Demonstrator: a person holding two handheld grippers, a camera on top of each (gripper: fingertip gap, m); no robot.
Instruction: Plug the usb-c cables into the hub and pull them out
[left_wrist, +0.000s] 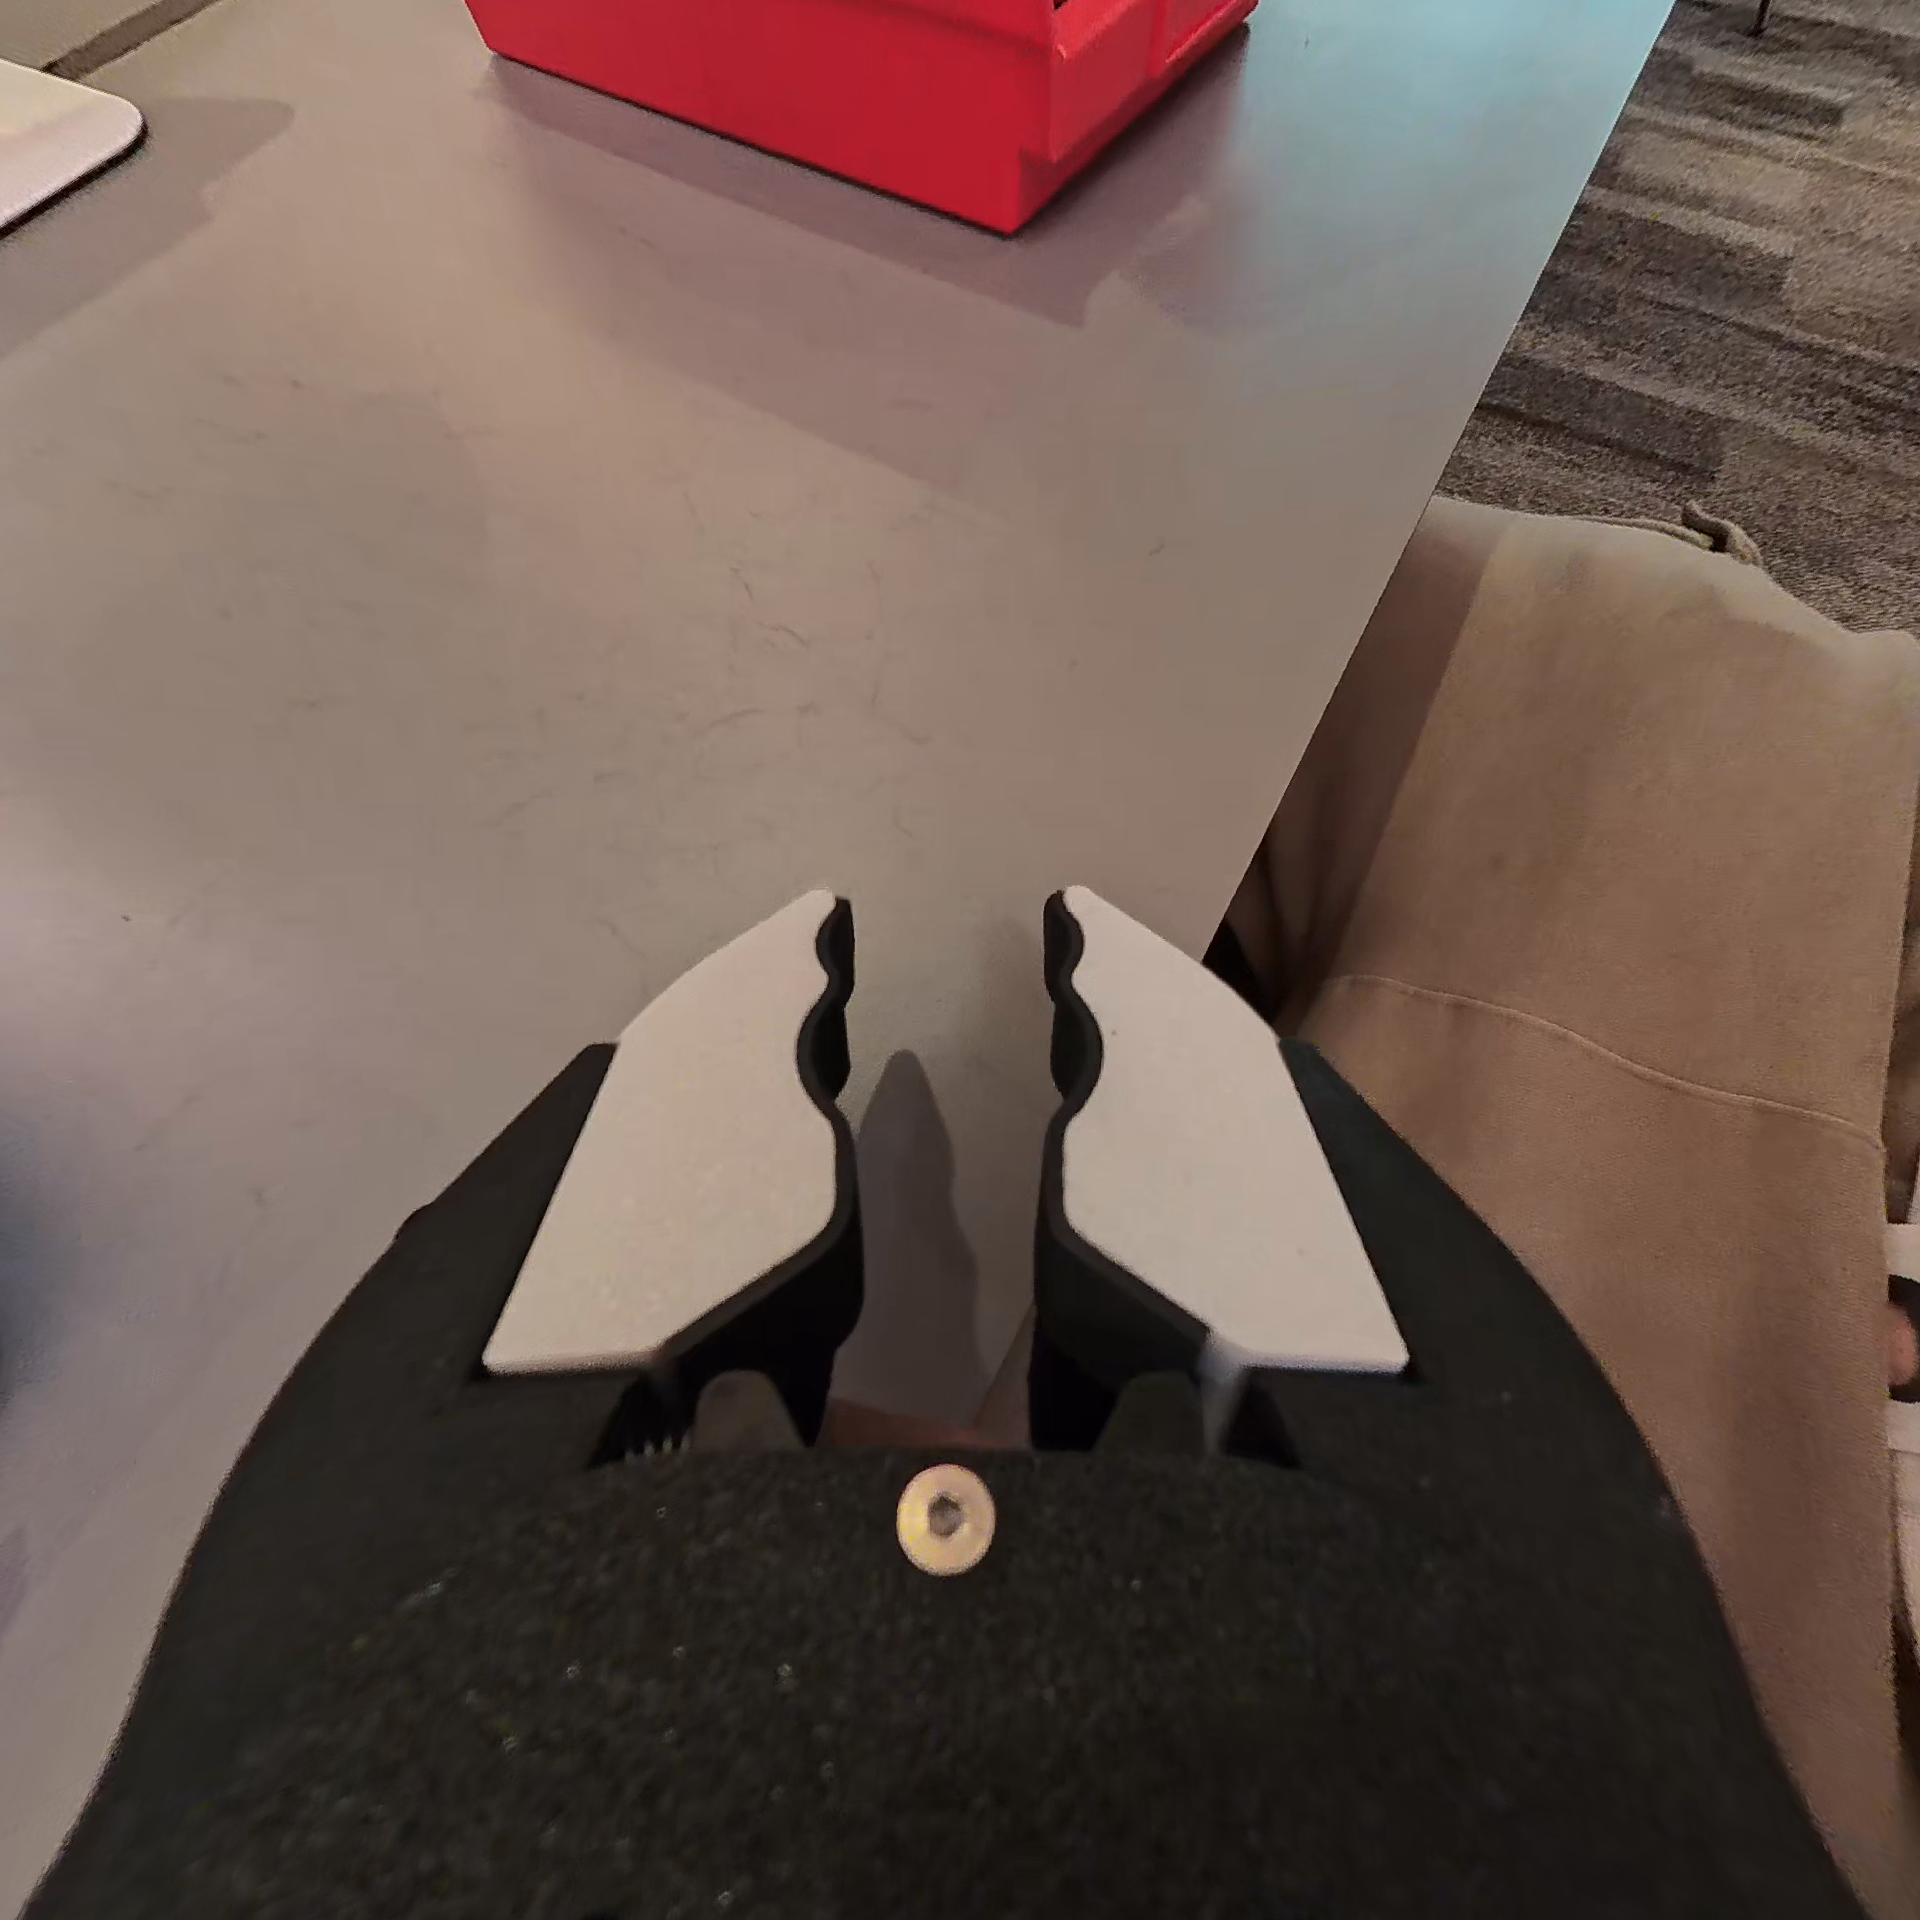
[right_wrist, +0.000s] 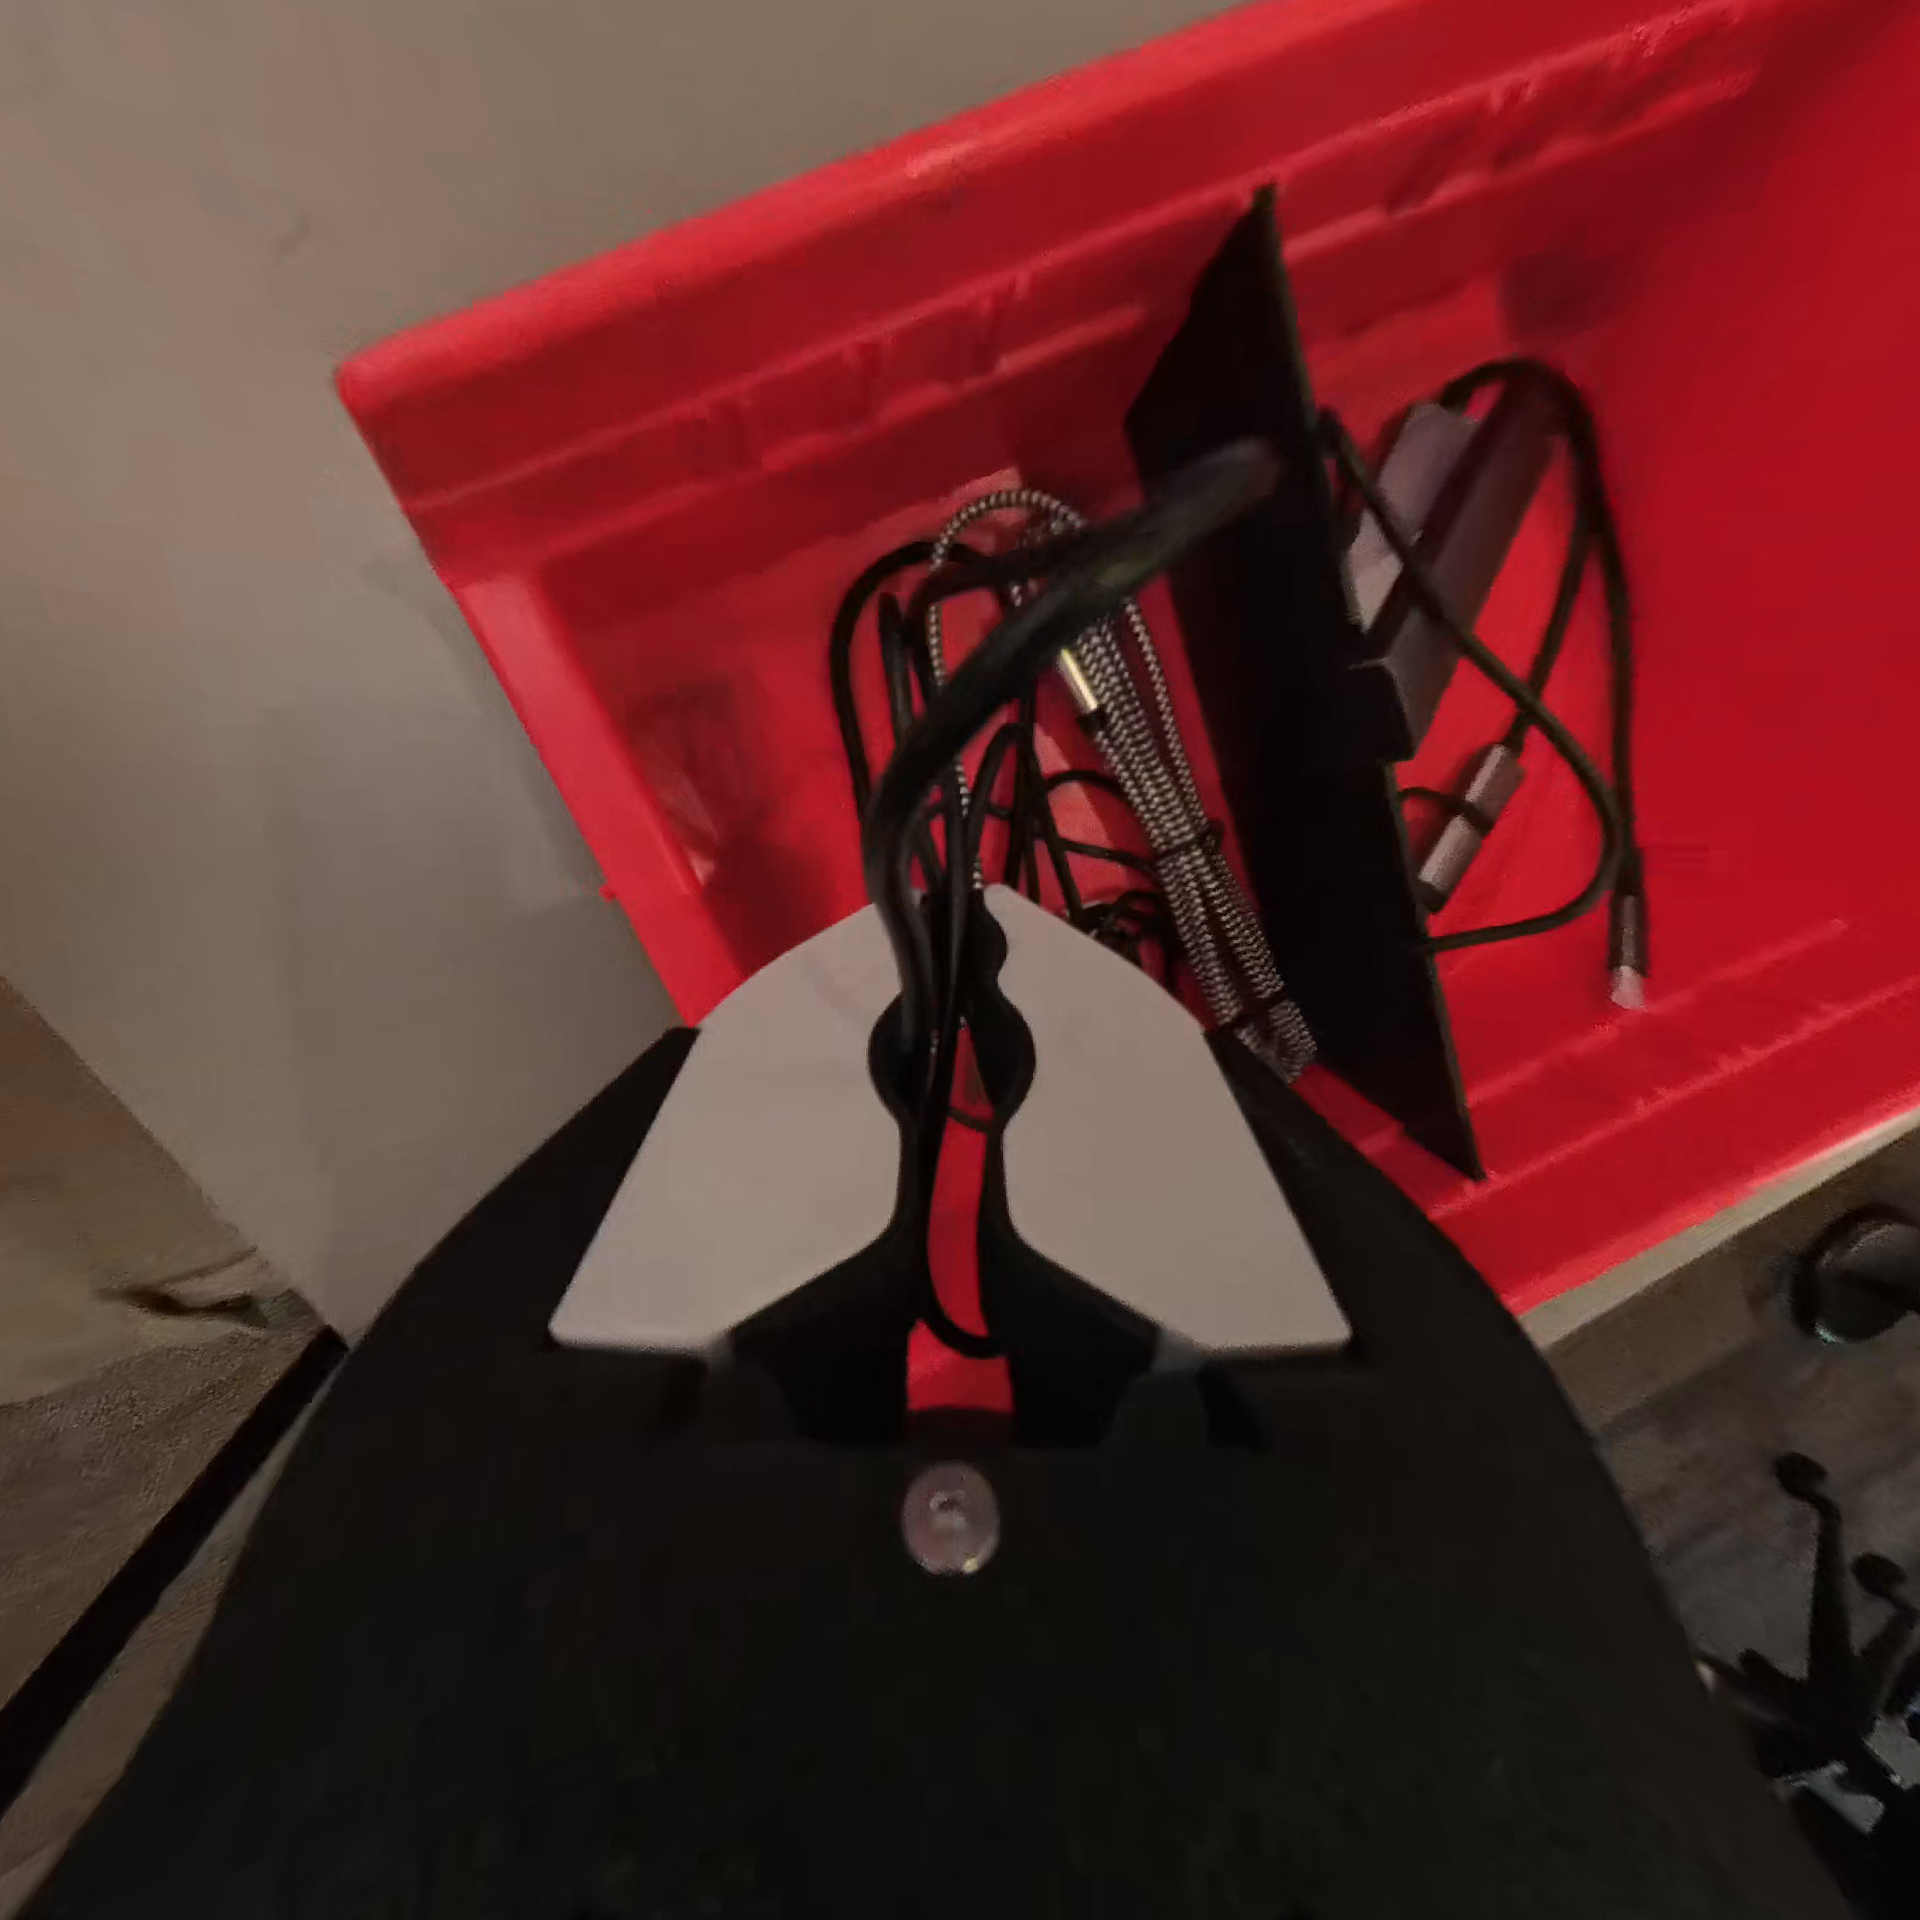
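Right gripper (right_wrist: 951, 940) fingers pinch a black cable (right_wrist: 1049, 603) over the red bin (right_wrist: 727, 416); hub (right_wrist: 1434, 561) lies in the far compartment past the black divider (right_wrist: 1278, 727). Left gripper (left_wrist: 948, 914) fingers spread, empty, above the counter (left_wrist: 520, 623). Lift slow w/ firm grip so the cable doesn't snag others.

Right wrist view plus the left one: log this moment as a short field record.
right tongs: shut on black cable, lifted above the bin
left tongs: open, empty, over grey table
red bin: on the table, split by a black divider
left compartment: braided cable and more black cables
right compartment: grey hub with a black cable looping around it
hub ports: too blurred to tell
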